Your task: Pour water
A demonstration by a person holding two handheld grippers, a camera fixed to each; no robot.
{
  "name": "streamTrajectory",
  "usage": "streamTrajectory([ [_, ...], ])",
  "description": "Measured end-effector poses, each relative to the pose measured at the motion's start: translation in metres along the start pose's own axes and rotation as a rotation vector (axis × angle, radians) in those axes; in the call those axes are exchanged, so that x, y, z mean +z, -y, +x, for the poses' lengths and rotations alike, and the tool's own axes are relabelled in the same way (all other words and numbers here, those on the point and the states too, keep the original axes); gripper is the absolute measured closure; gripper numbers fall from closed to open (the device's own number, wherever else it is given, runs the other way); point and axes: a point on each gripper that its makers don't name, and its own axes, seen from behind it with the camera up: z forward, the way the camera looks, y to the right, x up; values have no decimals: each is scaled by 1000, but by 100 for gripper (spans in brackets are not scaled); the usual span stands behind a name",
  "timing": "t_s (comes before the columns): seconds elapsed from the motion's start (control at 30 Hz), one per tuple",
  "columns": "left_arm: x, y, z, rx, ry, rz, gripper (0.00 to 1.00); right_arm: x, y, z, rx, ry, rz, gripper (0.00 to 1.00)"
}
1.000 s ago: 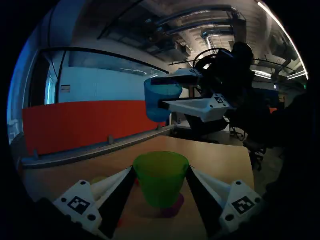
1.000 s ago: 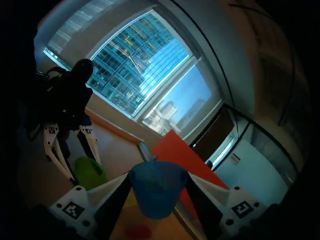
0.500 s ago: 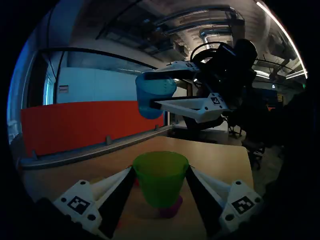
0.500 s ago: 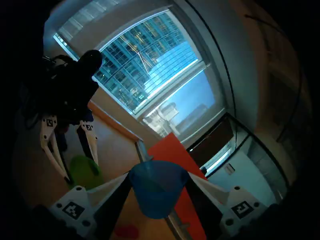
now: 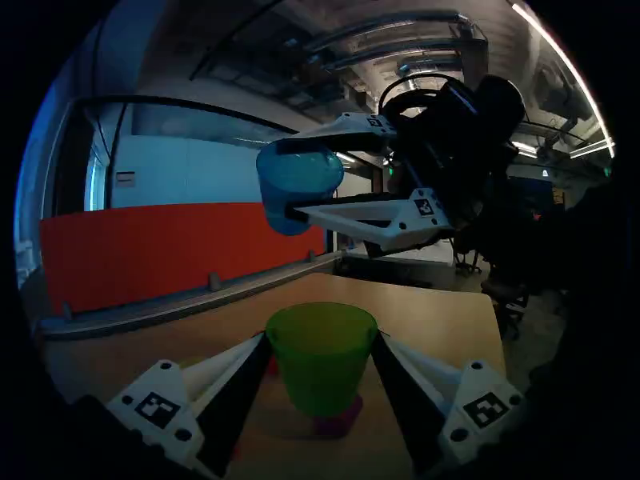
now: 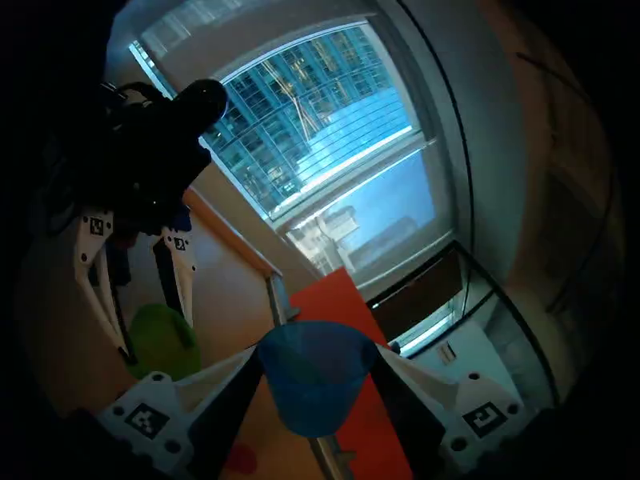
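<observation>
Right gripper (image 6: 316, 358) clamps blue cup (image 6: 314, 396) by its sides, held high and slightly tilted, above and beyond green cup (image 5: 322, 364). Left gripper (image 5: 320, 348) pinches green cup low over wooden table (image 5: 436, 308); cannot tell if it touches. Water level not visible. Risk: blue cup looks off to one side of the green rim, so tipping from this height likely misses or splashes onto table. Smooth tapered blue cup could also slip in the fingers when tipped further.

Between the fingers of my left hand-held gripper (image 5: 320, 342), first cup (image 5: 322, 370), upright over the table (image 5: 448, 312); farther back and higher, second cup (image 5: 294, 182), between the fingers of my right hand-held gripper (image 5: 282, 182)
</observation>
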Motion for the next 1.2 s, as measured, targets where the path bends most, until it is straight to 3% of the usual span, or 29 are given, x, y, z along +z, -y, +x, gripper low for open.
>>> streamTrajectory([
  [0.67,2,-1,1,0,-2,-3,13,5,-5,2,-114,10,-7,8],
  [1.2,2,-1,-2,-3,0,-4,13,6,-9,3,-161,8,-17,8],
])
